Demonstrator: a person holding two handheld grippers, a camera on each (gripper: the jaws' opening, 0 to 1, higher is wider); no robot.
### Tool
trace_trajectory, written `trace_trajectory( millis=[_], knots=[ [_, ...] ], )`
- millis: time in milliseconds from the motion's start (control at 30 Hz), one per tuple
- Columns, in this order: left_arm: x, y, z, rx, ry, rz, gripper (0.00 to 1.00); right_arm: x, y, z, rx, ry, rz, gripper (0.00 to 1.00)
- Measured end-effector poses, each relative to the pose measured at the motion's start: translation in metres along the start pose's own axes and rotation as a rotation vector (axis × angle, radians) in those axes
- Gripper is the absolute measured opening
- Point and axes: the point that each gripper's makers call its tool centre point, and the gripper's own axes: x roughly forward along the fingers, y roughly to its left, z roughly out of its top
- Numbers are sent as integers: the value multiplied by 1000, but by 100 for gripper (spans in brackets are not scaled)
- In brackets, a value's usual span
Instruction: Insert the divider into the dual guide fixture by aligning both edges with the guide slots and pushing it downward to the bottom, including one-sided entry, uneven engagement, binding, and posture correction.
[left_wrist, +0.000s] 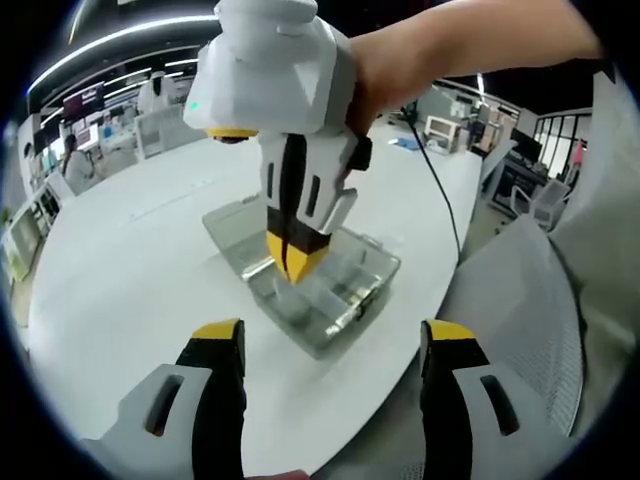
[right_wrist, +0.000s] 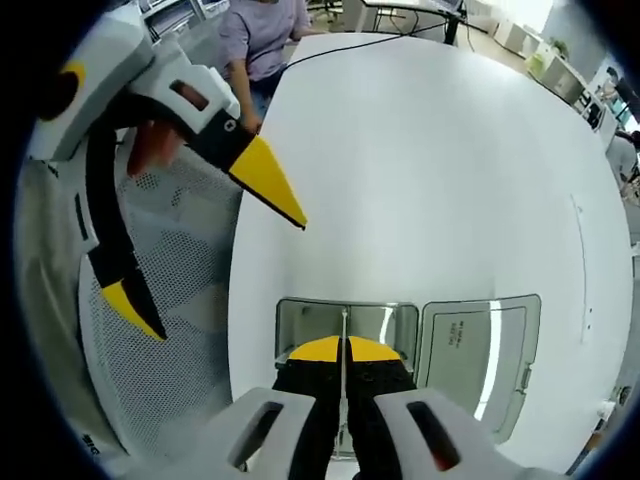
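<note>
My right gripper (left_wrist: 291, 262) points straight down into the clear plastic compartment box (left_wrist: 352, 300), which sits on the round white table (left_wrist: 120, 290) near its edge. In the right gripper view, my right gripper (right_wrist: 343, 350) has its yellow-tipped fingers (right_wrist: 315, 350) pressed together on the thin clear divider sheet (right_wrist: 344, 325), which shows as a fine upright line rising toward 12 o'clock from between the tips. The divider stands inside the box's open tray (right_wrist: 300, 318). The box's hinged clear lid (right_wrist: 480, 345) lies flat, open at 3 o'clock of the tray.

My left gripper (left_wrist: 330, 335) hovers above the table at 6 o'clock of the box, clear of it, fingers spread wide with nothing between them. In the right gripper view it appears at 10 o'clock, its yellow tips (right_wrist: 270, 180) well apart.

A grey mesh chair (left_wrist: 530, 300) stands beside the table edge. A black cable (left_wrist: 440, 190) trails across the tabletop. A person in a purple top (right_wrist: 262, 35) sits at the far edge.
</note>
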Motion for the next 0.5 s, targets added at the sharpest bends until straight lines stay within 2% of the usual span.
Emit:
trace_trajectory(
  millis=[233,500],
  knots=[
    [1,0,-2,0,4,-1,70,2,0,-2,13,-27,-8,0],
    [0,-1,-6,-3,11,1,70,6,-6,-4,13,-30,-8,0]
  ],
)
